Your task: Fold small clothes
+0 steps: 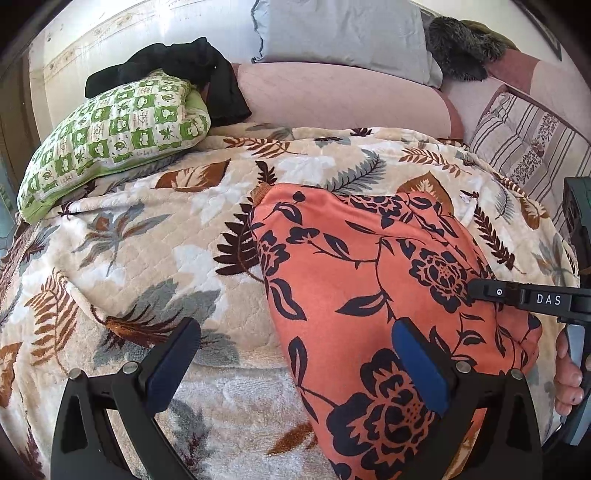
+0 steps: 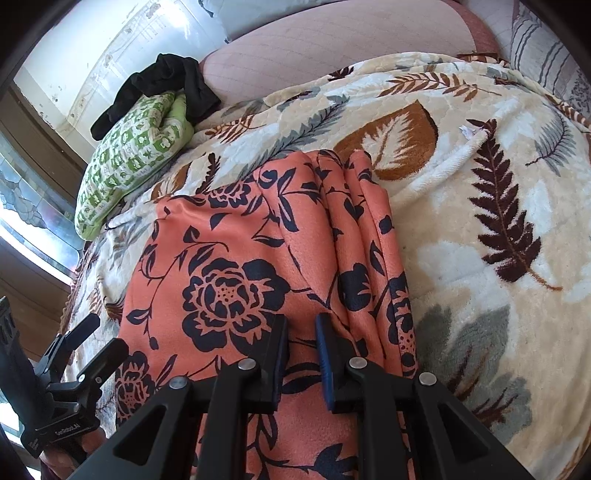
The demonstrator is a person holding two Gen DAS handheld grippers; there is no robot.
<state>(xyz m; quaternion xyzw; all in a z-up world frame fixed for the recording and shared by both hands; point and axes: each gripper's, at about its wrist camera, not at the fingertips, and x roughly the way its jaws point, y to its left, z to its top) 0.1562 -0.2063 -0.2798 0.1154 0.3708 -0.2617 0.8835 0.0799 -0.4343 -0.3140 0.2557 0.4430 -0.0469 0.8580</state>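
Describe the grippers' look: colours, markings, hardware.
Both are matte black with triangular cut-out linkages and silver pivot pins. Left gripper and right gripper have blue finger pads. The right one's side reads "DAS" in white; a bare hand holds its grey-teal handle.

One orange floral garment [image 2: 236, 266] lies on the bed, spread over one leaf-patterned blanket [image 2: 480, 206]. Around it I count one green-and-white checked pillow [image 1: 114, 136] with one black piece of clothing [image 1: 192, 70] draped over it, one grey pillow [image 1: 343, 33], one striped cushion [image 1: 524, 140] and one dark furry item [image 1: 461, 48]. Two hand-held grippers are out: the left hand-held gripper [image 1: 295, 365] and the right hand-held gripper [image 2: 301, 354].
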